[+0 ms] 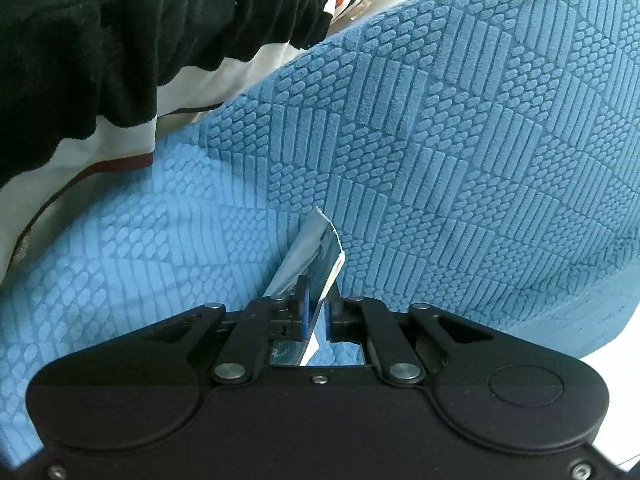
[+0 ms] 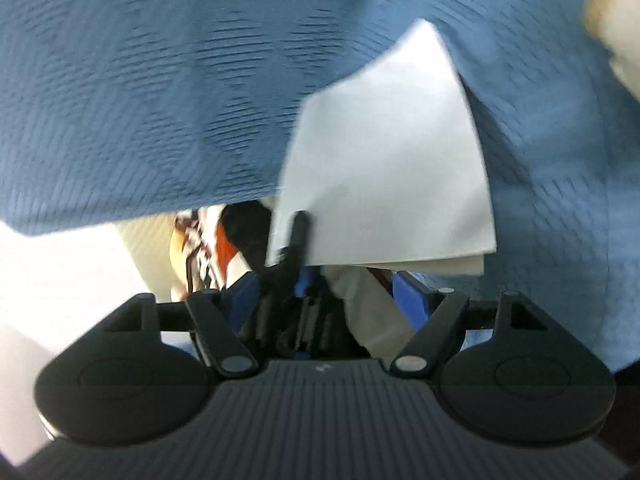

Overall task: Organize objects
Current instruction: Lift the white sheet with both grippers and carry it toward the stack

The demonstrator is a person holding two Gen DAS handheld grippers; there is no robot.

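Left fingers (image 1: 316, 312) clamped on thin packet (image 1: 308, 256) (blue textured cushion (image 1: 460, 140) behind)

Textured blue cover (image 1: 460, 128), fleece garment (image 1: 80, 60) atop.

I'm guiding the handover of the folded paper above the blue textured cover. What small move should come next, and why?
Probably draw the right gripper back clear. Its jaws stand open, while the left gripper is shut on the folded paper, so the paper looks carried by the left alone.
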